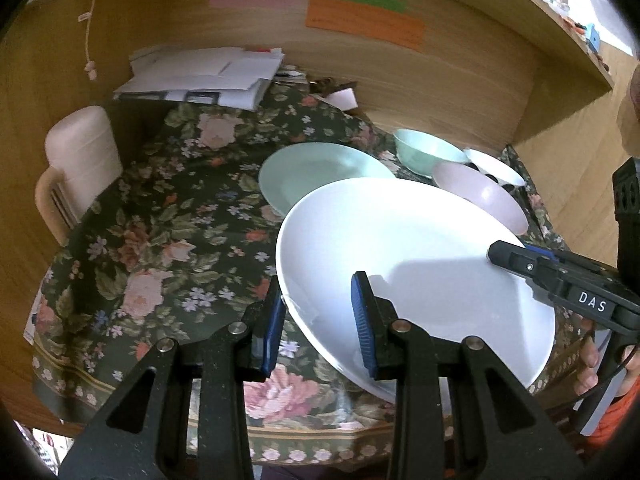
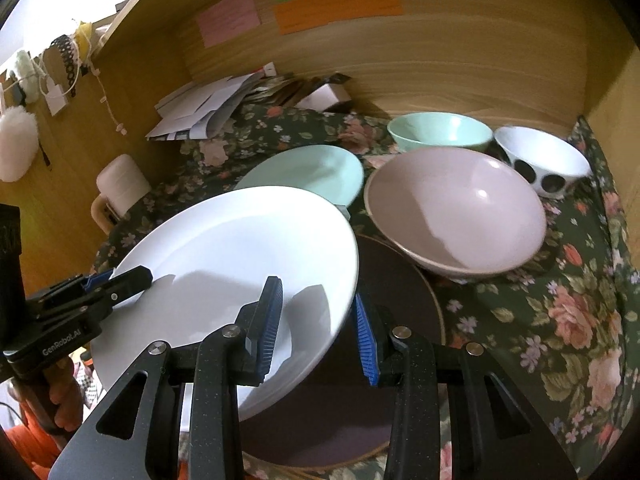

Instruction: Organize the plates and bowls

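Observation:
A large white plate hangs tilted above the table, held at opposite rims. My left gripper is shut on its near-left rim, and my right gripper is shut on its right rim. Each gripper shows in the other's view, clamped on the plate: the right gripper, the left gripper. A dark brown plate lies under the white one. Behind it sit a mint plate, a pink bowl, a mint bowl and a white bowl with black dots.
A floral tablecloth covers the table inside a wooden alcove. A stack of papers lies at the back left, and a cream mug-like object stands at the left edge. The wooden back wall is close behind the bowls.

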`<move>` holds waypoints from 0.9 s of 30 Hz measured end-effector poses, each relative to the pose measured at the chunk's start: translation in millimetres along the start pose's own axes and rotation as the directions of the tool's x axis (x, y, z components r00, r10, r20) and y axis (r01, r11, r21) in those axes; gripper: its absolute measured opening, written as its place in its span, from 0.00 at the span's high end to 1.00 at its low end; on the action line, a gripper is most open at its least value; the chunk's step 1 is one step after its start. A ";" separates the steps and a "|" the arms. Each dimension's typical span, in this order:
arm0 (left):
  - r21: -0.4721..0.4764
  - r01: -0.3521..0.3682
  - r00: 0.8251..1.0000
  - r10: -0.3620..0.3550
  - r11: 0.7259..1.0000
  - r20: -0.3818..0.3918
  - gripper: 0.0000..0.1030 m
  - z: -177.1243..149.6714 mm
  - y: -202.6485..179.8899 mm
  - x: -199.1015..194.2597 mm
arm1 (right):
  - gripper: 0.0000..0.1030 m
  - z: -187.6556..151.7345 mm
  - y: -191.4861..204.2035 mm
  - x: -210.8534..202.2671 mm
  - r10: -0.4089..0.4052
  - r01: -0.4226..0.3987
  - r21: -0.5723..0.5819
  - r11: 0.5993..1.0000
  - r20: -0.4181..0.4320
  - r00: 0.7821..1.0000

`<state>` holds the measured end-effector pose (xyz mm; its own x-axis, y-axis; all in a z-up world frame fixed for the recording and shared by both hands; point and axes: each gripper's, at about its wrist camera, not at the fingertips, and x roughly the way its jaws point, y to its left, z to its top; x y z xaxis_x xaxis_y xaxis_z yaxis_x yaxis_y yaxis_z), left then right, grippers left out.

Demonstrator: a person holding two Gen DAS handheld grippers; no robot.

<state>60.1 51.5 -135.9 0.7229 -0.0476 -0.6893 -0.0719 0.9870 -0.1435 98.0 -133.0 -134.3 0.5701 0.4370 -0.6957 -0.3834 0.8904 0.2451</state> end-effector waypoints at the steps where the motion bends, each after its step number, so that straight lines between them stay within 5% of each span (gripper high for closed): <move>1: 0.002 0.004 1.000 -0.004 1.000 -0.004 0.68 -0.6 -2.4 1.6 | 0.69 -1.7 -1.7 -1.2 -0.004 0.004 0.004 1.000 0.000 1.000; 27: 0.027 0.034 0.993 -0.030 0.999 -0.112 0.68 -22.2 -29.7 36.8 | 0.69 -31.7 -40.0 7.5 -0.013 0.018 0.101 0.995 -0.057 0.998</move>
<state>73.5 17.0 -172.7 0.6433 -0.0944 -0.7597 -0.0289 0.9887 -0.1474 94.5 -169.3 -170.8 0.5330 0.4179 -0.7357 -0.2976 0.9066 0.2993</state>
